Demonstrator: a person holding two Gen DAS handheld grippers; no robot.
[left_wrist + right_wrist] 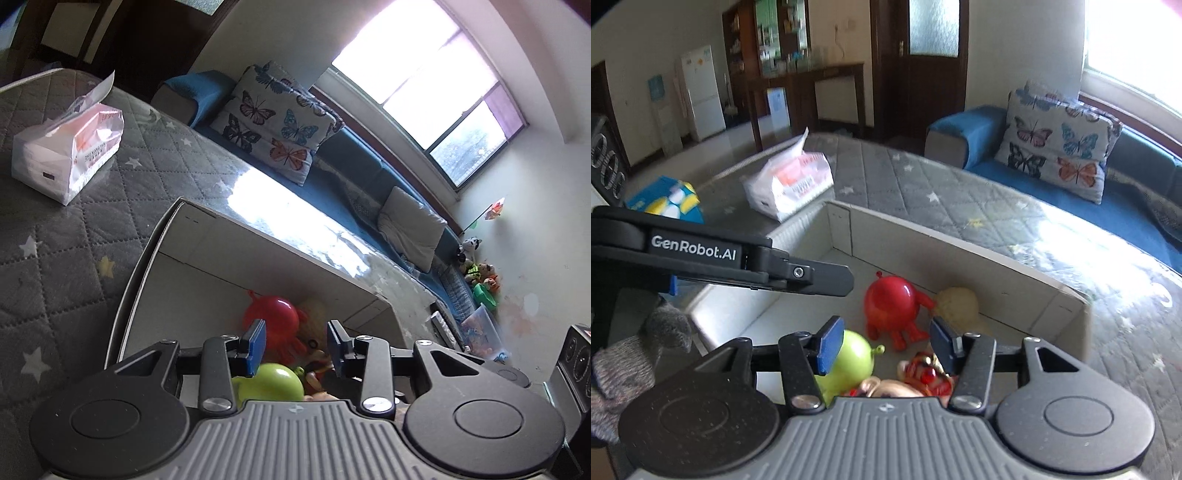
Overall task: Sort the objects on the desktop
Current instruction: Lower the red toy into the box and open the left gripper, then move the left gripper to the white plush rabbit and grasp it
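Cardboard box (960,236): open-topped, on the quilted tabletop (923,184).

Contents: red balloon-like figure (892,302), green balloon-like figure (855,360), pale round ball (956,302), small striped figurine (929,369), all lying close together on the box floor. The balloon figures look light, soft and smooth, likely to slip or squash; best taken across the round body, gently.

Outside the box: tissue pack (790,184) and blue packet (668,199), well apart from it.

Left hand-held gripper (295,347): jaws apart, nothing between the pads, above the toys.

Right hand-held gripper (886,347): jaws apart, empty, over the same toys.
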